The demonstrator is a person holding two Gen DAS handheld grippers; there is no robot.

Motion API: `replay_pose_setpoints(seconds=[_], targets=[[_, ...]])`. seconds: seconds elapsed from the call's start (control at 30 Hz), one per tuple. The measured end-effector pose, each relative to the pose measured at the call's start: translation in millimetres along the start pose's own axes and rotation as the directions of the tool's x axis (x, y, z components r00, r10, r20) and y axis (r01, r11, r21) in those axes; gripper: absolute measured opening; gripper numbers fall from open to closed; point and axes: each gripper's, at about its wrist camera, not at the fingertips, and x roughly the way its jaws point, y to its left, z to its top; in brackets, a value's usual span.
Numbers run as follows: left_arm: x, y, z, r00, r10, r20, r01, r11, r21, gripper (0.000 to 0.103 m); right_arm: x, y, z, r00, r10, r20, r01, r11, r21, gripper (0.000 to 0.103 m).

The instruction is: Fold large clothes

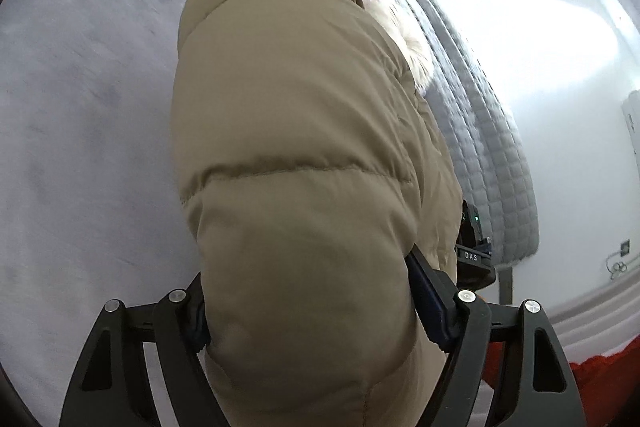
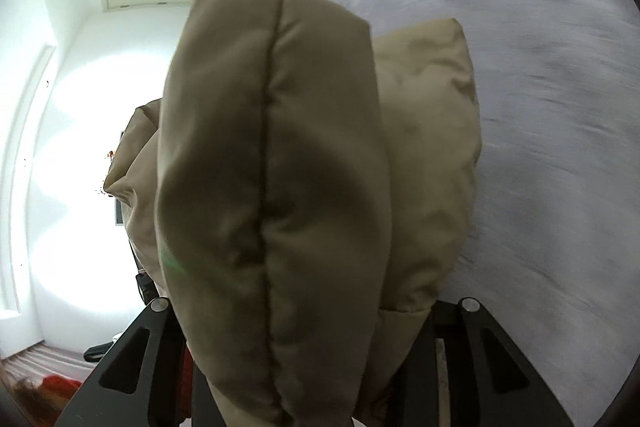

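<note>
A tan puffer jacket [image 1: 304, 155] with a white fur hood trim [image 1: 404, 31] fills the middle of the left wrist view. My left gripper [image 1: 316, 303] is shut on a thick fold of it, one blue pad showing on the right finger [image 1: 430, 301]. The jacket hangs lifted over the pale lilac bed sheet [image 1: 80, 107]. In the right wrist view the same jacket [image 2: 280, 167] bulges up between my right gripper's [image 2: 308, 339] fingers, which are shut on it; the fingertips are hidden by the fabric. The other gripper's body [image 1: 474, 247] shows behind the jacket's right edge.
The grey quilted mattress side [image 1: 488, 147] runs along the bed's right edge. White walls and a bright window [image 2: 60, 147] lie beyond. A red cloth [image 1: 600, 367] lies on the floor by the bed. The sheet [image 2: 540, 107] spreads to the right.
</note>
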Motion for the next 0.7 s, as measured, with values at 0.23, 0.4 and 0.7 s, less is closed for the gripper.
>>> replay_pose_setpoints(seconds=[0.23, 0.4, 0.7], targets=[[-55.6, 75.9, 37.4, 0.995, 0.087, 0.055, -0.085, 0.996, -0.039, 0.079, 110.6, 25.8, 30.1, 0.998, 0.039, -0.057, -0.038, 0.999, 0.008, 0.037], [-65.7, 139.7, 45.7, 0.993, 0.096, 0.067, -0.087, 0.989, -0.122, 0.082, 155.7, 24.7, 44.3, 0.997, 0.019, -0.07, -0.018, 1.0, 0.022, 0.04], [-89.2, 132.9, 25.1, 0.974, 0.205, 0.097, -0.192, 0.973, -0.127, 0.083, 121.5, 35.6, 35.8, 0.994, -0.111, -0.007, 0.111, 0.992, 0.055, 0.054]])
